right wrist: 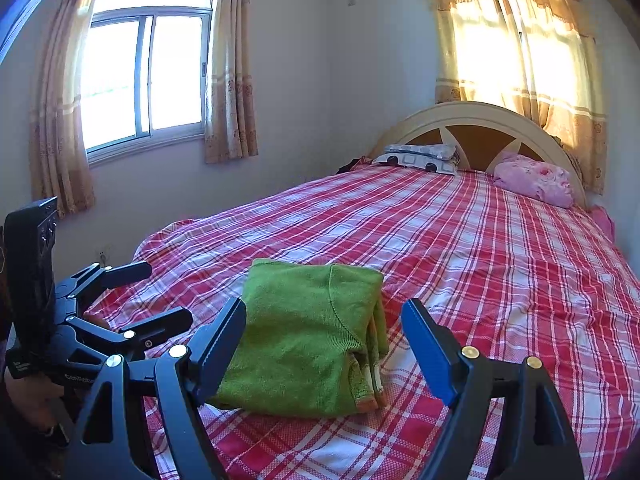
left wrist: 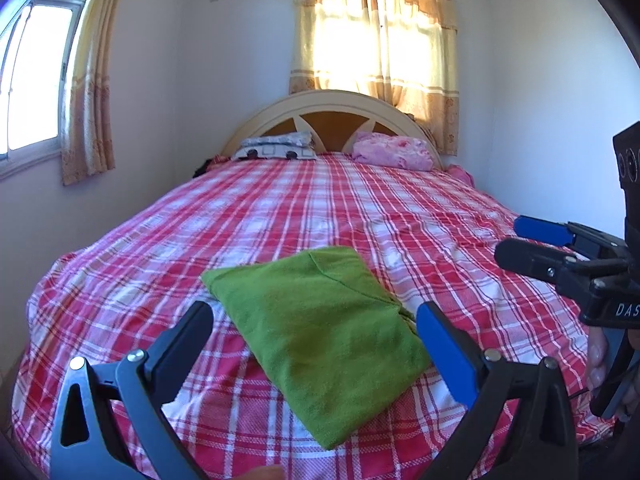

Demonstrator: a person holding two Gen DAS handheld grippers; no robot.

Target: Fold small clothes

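Note:
A green knitted garment (left wrist: 320, 328) lies folded into a flat rectangle near the foot of the bed; in the right wrist view the same green garment (right wrist: 308, 336) shows an orange hem at its near right corner. My left gripper (left wrist: 316, 320) hovers open just in front of it, with its fingers wide apart and clear of the cloth. Open too, my right gripper (right wrist: 324, 320) faces the garment from the other side. Each gripper appears in the other's view: the right gripper (left wrist: 516, 240) at the right edge, the left gripper (right wrist: 168, 292) at the lower left, both with nothing in them.
The bed (left wrist: 280, 208) carries a red and white checked sheet. A patterned pillow (left wrist: 276, 148) and a pink pillow (left wrist: 392, 152) lie against the headboard (left wrist: 328, 108). Curtained windows are on the left wall and behind the bed. A hand (left wrist: 600, 364) holds the right gripper's handle.

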